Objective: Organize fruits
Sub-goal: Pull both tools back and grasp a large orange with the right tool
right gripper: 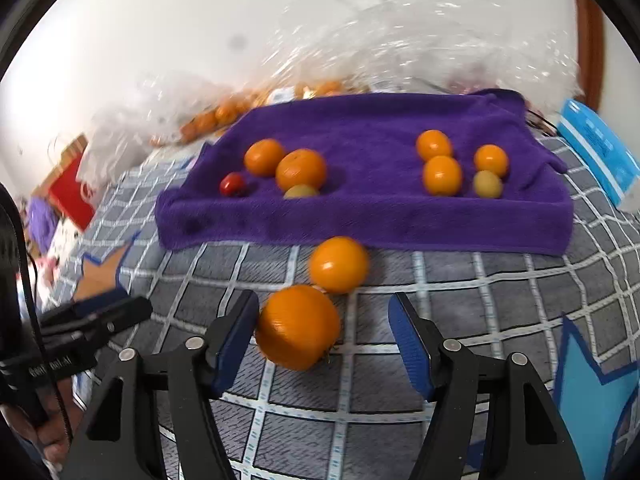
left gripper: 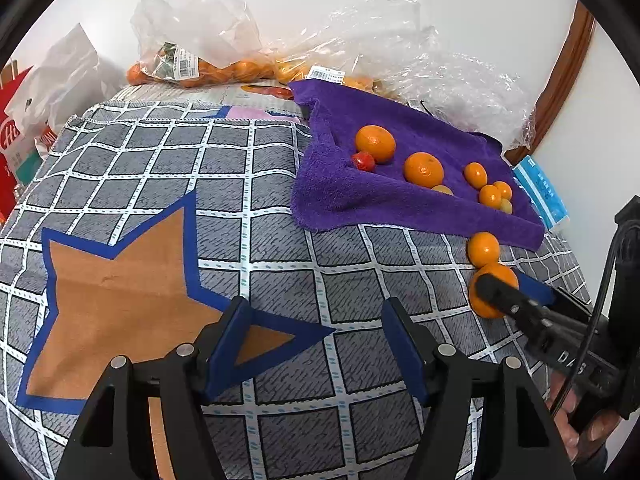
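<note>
In the left wrist view, the left gripper [left gripper: 316,344] is seen with its jaws spread and nothing between them, over a wide bare stretch of the checked cloth [left gripper: 168,168] that carries an orange star with a blue border [left gripper: 120,292]. The purple towel [left gripper: 340,196] is laid toward the far right, its near edge hanging over the cloth; 2 large oranges, a small red fruit [left gripper: 363,161] and several smaller fruits are held on it. Just beyond the towel's near edge, a smaller orange [left gripper: 483,249] and a larger orange [left gripper: 494,280] are found on the cloth, touching, and the right gripper [left gripper: 516,292] is placed around the larger one. Clear plastic bags [left gripper: 400,48] are piled along the white wall behind. In the right wruist view, the right gripper [right gripper: 324,336] is shown spread, with the larger orange [right gripper: 298,328] lying between the fingers against the left pad [right gripper: 240,332] and clear of the right one. The smaller orange [right gripper: 339,265] is set just behind it, beside the towel's [right gripper: 360,220] front edge. Free cloth is left to the right, and the left gripper [right gripper: 108,312] is seen at the left edge.
</note>
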`<act>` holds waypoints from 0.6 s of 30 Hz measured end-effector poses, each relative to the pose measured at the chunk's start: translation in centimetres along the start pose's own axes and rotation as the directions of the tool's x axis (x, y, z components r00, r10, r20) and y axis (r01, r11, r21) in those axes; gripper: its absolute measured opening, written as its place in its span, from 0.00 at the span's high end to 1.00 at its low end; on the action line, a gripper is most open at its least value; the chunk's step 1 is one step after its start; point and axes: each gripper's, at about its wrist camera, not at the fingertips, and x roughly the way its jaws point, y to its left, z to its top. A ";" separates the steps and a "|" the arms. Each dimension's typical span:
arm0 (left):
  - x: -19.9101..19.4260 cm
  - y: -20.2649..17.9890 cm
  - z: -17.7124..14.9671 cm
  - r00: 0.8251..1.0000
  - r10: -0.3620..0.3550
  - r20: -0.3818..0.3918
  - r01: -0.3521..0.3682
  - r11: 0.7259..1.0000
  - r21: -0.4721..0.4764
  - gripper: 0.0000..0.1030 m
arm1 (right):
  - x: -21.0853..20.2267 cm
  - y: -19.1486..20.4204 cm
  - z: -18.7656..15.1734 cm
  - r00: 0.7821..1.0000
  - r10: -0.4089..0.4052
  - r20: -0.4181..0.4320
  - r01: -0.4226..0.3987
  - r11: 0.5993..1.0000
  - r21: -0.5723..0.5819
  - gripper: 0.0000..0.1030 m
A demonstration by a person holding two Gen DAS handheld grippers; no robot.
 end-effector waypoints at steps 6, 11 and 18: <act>-0.2 -0.2 -0.4 1.000 0.024 0.012 -0.024 1.000 0.011 0.35 | -0.2 0.8 -0.7 1.000 0.011 -0.025 -0.012 0.999 -0.047 0.60; -0.2 -1.2 -1.3 0.995 0.092 0.035 -0.094 0.994 0.053 0.31 | -2.3 -1.5 -0.9 0.999 -0.028 0.032 0.028 1.000 -0.003 0.60; -0.3 -1.4 -1.6 0.987 0.154 0.034 -0.155 0.987 0.043 0.31 | -4.9 -5.8 -1.8 0.986 -0.151 0.070 0.151 0.989 0.008 0.60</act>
